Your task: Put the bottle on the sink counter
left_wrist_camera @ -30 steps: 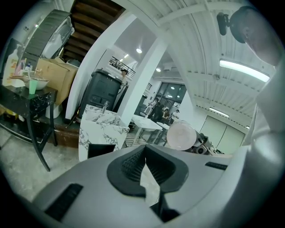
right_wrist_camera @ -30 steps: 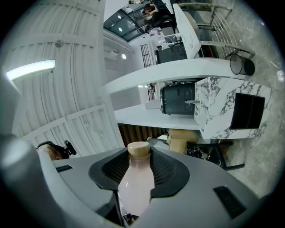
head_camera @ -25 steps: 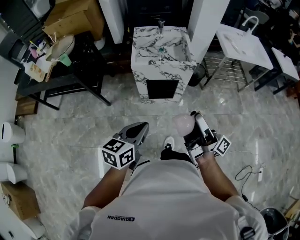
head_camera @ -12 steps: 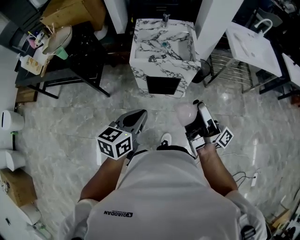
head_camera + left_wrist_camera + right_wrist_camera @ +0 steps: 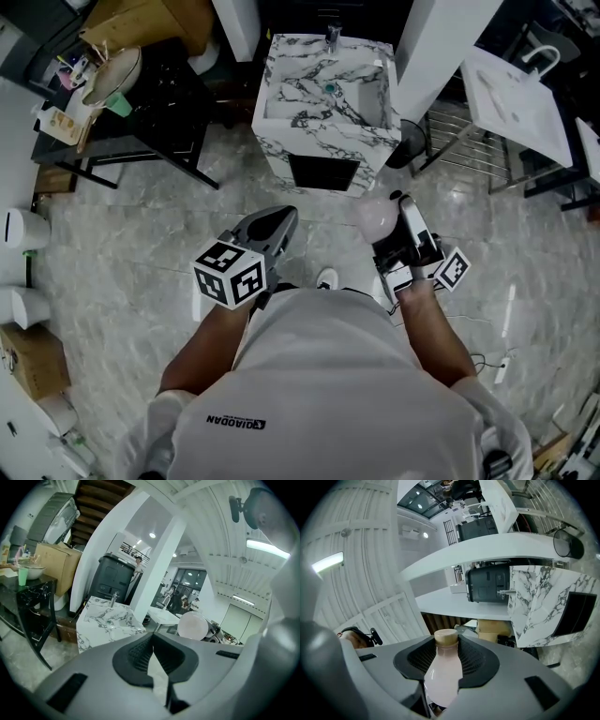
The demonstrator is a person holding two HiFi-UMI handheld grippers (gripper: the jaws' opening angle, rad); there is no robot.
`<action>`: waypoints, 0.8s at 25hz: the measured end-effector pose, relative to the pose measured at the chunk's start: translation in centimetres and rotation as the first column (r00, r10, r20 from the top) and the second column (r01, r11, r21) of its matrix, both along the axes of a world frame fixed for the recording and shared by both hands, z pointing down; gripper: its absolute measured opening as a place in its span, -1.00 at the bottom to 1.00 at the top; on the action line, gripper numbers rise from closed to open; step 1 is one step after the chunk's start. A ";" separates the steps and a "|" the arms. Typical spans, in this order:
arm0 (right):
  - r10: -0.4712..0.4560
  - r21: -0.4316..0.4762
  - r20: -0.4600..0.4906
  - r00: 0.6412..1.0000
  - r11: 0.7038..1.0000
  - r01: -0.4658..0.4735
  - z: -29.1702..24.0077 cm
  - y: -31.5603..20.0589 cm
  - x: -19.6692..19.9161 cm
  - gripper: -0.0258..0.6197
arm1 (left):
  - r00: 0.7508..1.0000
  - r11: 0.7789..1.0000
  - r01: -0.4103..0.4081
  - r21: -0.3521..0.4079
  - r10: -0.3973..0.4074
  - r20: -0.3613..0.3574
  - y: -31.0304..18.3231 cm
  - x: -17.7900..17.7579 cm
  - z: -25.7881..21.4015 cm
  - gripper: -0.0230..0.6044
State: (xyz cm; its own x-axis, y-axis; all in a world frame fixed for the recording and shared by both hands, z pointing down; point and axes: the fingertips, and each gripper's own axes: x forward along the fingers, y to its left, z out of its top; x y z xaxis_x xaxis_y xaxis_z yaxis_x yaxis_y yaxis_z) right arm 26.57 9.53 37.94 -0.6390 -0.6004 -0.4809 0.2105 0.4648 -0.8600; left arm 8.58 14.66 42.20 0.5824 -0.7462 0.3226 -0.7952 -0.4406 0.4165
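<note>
Here, pale pink bottle, tan cap; clamped in right gripper

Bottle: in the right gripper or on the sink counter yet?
In the gripper: the right gripper is clamped on the pink bottle; the sink counter stands ahead.

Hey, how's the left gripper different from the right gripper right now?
The left gripper is empty; the right gripper holds a pink bottle. The left gripper's jaws meet; the right gripper's jaws stand apart around the bottle. Both are grey and point toward the marble sink.
</note>
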 end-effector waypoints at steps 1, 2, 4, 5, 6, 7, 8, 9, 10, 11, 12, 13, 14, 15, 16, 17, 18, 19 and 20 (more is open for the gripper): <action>-0.003 0.004 0.000 1.000 1.000 0.003 0.0 -0.3 0.1 -0.39 | 1.000 1.000 0.002 0.000 -0.002 0.002 -0.4 0.2 0.1 -0.88; -0.005 0.008 -0.001 1.000 1.000 0.005 -0.1 -0.6 0.3 -0.39 | 1.000 1.000 0.004 -0.001 -0.004 0.003 -0.8 0.4 0.2 -0.88; -0.005 0.010 -0.001 1.000 1.000 0.005 -0.1 -1.2 0.8 -0.39 | 1.000 1.000 0.007 0.001 -0.007 0.006 -1.6 0.9 0.1 -0.88; -0.003 0.010 0.000 1.000 1.000 0.003 -0.2 -1.4 1.0 -0.39 | 1.000 1.000 0.006 0.003 -0.006 0.006 -1.9 1.1 -0.1 -0.88; -0.001 0.010 0.001 1.000 1.000 0.001 -0.2 -1.7 1.2 -0.39 | 1.000 1.000 0.004 0.007 -0.004 0.007 -2.3 1.4 -0.2 -0.88; 0.001 0.010 0.002 1.000 1.000 -0.002 -0.3 -1.9 1.4 -0.39 | 1.000 1.000 0.002 0.010 -0.002 0.009 -2.6 1.6 -0.4 -0.88; 0.004 0.009 0.003 1.000 1.000 -0.004 -0.3 -2.2 1.7 -0.39 | 1.000 1.000 0.001 0.014 -0.001 0.011 -2.9 1.8 -0.5 -0.88; 0.005 0.008 0.005 1.000 1.000 -0.005 -0.3 -2.4 1.9 -0.39 | 1.000 1.000 0.001 0.017 -0.001 0.013 -3.3 1.8 -0.6 -0.88; 0.005 0.008 0.005 1.000 1.000 -0.005 -0.2 -2.6 2.0 -0.39 | 1.000 1.000 0.004 0.020 -0.004 0.015 -3.6 1.9 -0.7 -0.88; 0.006 0.005 0.004 1.000 1.000 -0.006 -0.1 -2.9 2.2 -0.39 | 1.000 1.000 0.007 0.021 -0.008 0.016 -3.9 1.9 -0.7 -0.88; 0.007 0.001 0.002 1.000 1.000 -0.007 0.0 -3.1 2.3 -0.39 | 1.000 1.000 0.011 0.022 -0.012 0.015 -4.2 1.8 -0.7 -0.88; 0.008 -0.003 0.000 1.000 1.000 -0.008 0.2 -3.3 2.3 -0.39 | 1.000 1.000 0.014 0.022 -0.015 0.015 -4.3 1.8 -0.7 -0.88; 0.008 -0.006 -0.002 1.000 1.000 -0.008 0.4 -3.5 2.4 -0.39 | 1.000 1.000 0.016 0.020 -0.017 0.015 -4.4 1.8 -0.6 -0.88; 0.009 -0.007 -0.003 1.000 1.000 -0.009 0.5 -3.6 2.4 -0.39 | 1.000 1.000 0.018 0.016 -0.018 0.017 -4.5 1.7 -0.4 -0.88; 0.009 -0.008 -0.003 1.000 1.000 -0.009 0.5 -3.8 2.4 -0.39 | 1.000 1.000 0.019 0.011 -0.019 0.019 -4.6 1.6 -0.2 -0.88; 0.008 -0.008 -0.001 1.000 1.000 -0.008 0.6 -4.0 2.4 -0.39 | 1.000 1.000 0.021 0.005 -0.021 0.020 -4.7 1.6 -0.1 -0.88; 0.007 -0.008 0.000 1.000 1.000 -0.007 0.5 -4.3 2.3 -0.39 | 1.000 1.000 0.023 0.001 -0.023 0.021 -4.9 1.5 0.1 -0.88; 0.005 -0.006 0.001 1.000 1.000 -0.005 0.4 -4.5 2.3 -0.39 | 0.999 1.000 0.024 -0.003 -0.024 0.021 -5.2 1.4 0.2 -0.88; 0.004 -0.004 0.001 1.000 1.000 -0.004 0.4 -4.8 2.2 -0.39 | 1.000 1.000 0.023 -0.005 -0.023 0.020 -5.6 1.4 0.2 -0.88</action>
State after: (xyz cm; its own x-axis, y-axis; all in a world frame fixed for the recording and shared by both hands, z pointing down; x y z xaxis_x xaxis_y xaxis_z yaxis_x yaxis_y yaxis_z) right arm 28.80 4.73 38.30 -0.6361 -0.6044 -0.4796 0.2101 0.4624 -0.8614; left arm 9.98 9.09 42.41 0.5585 -0.7577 0.3376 -0.8133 -0.4201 0.4026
